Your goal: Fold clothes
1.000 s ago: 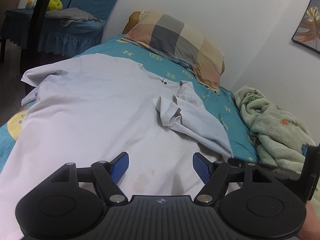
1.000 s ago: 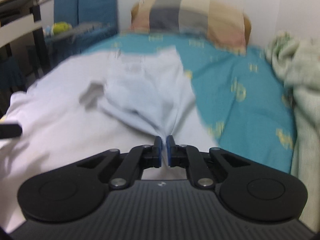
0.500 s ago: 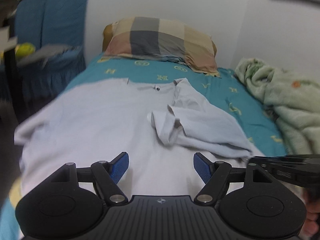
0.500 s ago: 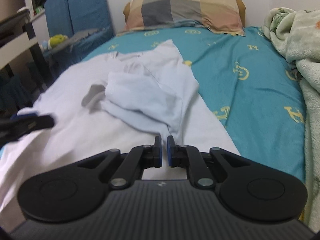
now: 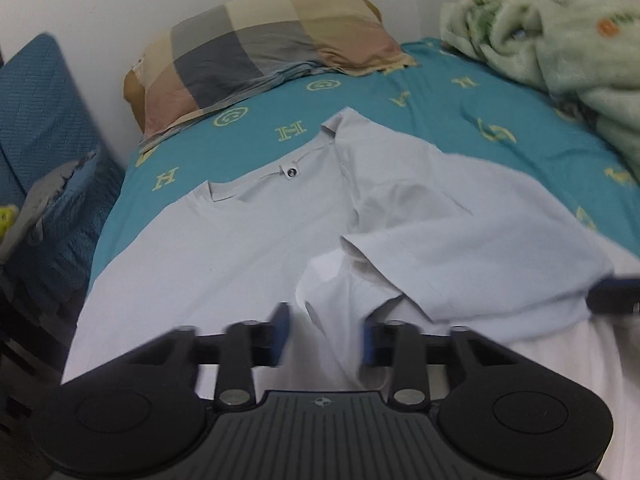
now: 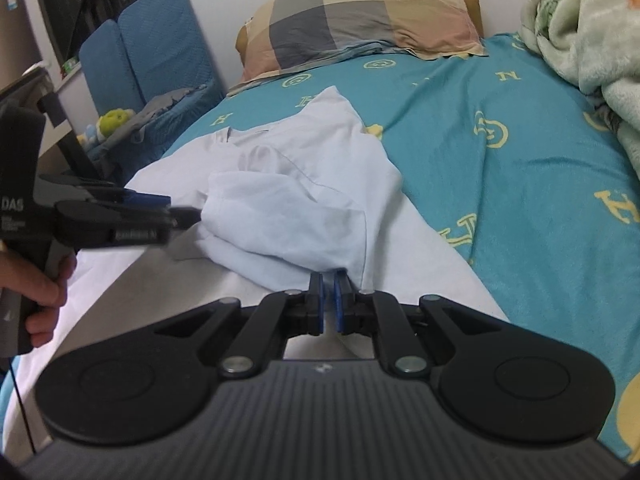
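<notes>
A pale lilac T-shirt (image 5: 240, 248) lies flat on the bed, collar toward the pillow. Its right side and sleeve (image 5: 460, 248) are folded over onto the body. My left gripper (image 5: 324, 334) hovers low over the shirt's middle with its jaws closing. A raised ridge of shirt cloth stands between the blurred blue pads (image 5: 282, 332), which are still apart. In the right wrist view the left gripper (image 6: 180, 216) reaches the edge of the folded sleeve (image 6: 280, 216), held by a hand (image 6: 36, 292). My right gripper (image 6: 328, 292) is shut on the folded-over cloth's near edge.
A checked pillow (image 5: 272, 48) lies at the head of the teal bedsheet (image 6: 520, 140). A crumpled green blanket (image 5: 560, 40) fills the right side. A blue chair (image 6: 160, 52) with grey cloth and a soft toy (image 6: 114, 120) stands left of the bed.
My left gripper swung right across the shirt toward the folded sleeve and rolled, and its jaws narrowed around a cloth ridge. The right gripper kept its hold and barely shifted.
</notes>
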Motion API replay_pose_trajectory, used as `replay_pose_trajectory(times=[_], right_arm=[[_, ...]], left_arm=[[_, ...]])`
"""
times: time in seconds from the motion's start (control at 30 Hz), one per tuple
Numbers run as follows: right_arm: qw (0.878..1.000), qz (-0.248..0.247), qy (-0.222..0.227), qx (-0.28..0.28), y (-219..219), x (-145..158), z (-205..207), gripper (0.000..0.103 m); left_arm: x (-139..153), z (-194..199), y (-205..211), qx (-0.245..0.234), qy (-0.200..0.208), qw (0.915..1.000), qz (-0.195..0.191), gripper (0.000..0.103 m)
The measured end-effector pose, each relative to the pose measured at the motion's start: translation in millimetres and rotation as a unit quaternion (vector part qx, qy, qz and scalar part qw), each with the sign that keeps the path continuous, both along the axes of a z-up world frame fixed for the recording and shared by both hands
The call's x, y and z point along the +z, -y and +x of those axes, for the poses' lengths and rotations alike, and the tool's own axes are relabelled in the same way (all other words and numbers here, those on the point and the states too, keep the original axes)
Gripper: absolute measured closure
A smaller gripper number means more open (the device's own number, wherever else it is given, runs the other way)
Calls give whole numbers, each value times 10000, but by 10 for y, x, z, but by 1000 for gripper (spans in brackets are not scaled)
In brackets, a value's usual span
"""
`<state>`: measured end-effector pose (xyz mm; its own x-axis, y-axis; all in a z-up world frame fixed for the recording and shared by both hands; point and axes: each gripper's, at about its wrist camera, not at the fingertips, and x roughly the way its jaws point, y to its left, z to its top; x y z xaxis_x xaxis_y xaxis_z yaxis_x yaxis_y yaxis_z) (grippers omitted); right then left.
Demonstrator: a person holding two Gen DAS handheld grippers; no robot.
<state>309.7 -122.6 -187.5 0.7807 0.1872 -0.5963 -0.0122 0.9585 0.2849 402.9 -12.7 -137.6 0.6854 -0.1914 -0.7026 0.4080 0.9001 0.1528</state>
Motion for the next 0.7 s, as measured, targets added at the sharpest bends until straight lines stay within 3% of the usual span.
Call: replay_pose_trajectory(times=[0.1,0.17,0.27,0.37,0.5,0.6,0.67,0.7], right_arm=[[10000,11,-17,27,-12,-25,-5,94],[10000,16,-36,61,-24,-41,-9,94],[9997,-75,-110,180,-79,-68,-11,95],[9986,-326,-156,373,-171,-84,-17,95],[9969,-547,-167,533,-247,-85,-30,94],[9976,-432,-185,503,-216,-91,-36,94],[9981,-329,-206,470,-191,-96,-29,94],[9983,-289,-215,456,-182,-98,-27,94]], left_arm=[[166,120,-245,496,96,9945,-916,100],[297,207,-466,977,196,9813,-1648,100],[361,375,-718,1509,68,9585,-2416,100],[217,583,-848,2029,-290,9438,-2594,99],[-88,785,-962,2272,-683,9368,-2571,91],[-125,746,-1022,2292,-675,9304,-2780,77],[-82,672,-1049,2227,-530,9319,-2814,56],[-47,620,-1075,2185,-463,9339,-2792,54]])
